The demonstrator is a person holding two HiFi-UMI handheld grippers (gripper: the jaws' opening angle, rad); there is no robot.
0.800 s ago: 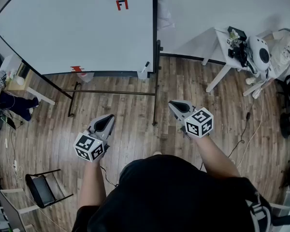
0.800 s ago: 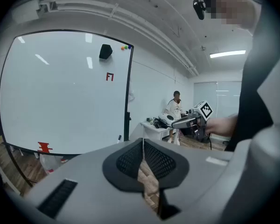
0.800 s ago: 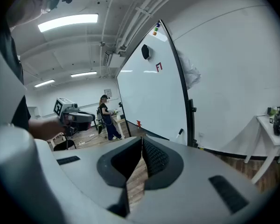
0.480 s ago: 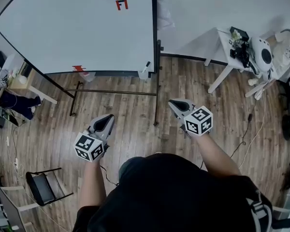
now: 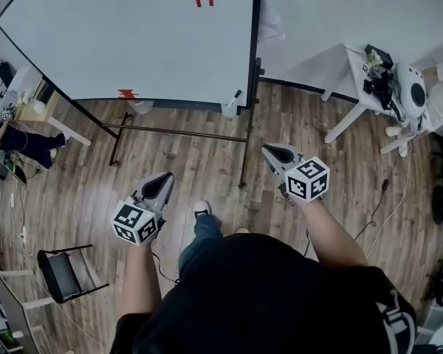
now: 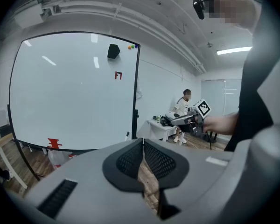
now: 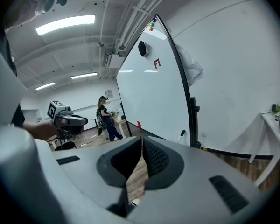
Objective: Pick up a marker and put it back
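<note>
Head view: I count two grippers, the left gripper (image 5: 167, 177) lower left of centre and the right gripper (image 5: 269, 150) right of centre. One whiteboard (image 5: 133, 43) spans the top, with one marker (image 5: 236, 94) at its lower right corner, well apart from both. Since the earlier frame the board has slid up and right, and one shoe (image 5: 201, 211) has appeared between the grippers.

Left gripper view: fingers (image 6: 130, 160) pressed together, nothing between.

Right gripper view: fingers (image 7: 155, 158) likewise together, empty.

Whiteboard (image 5: 133, 43) ahead, marker (image 5: 236, 96) at its lower-right corner; table (image 5: 354, 68) right, chair (image 5: 63, 275) left.
</note>
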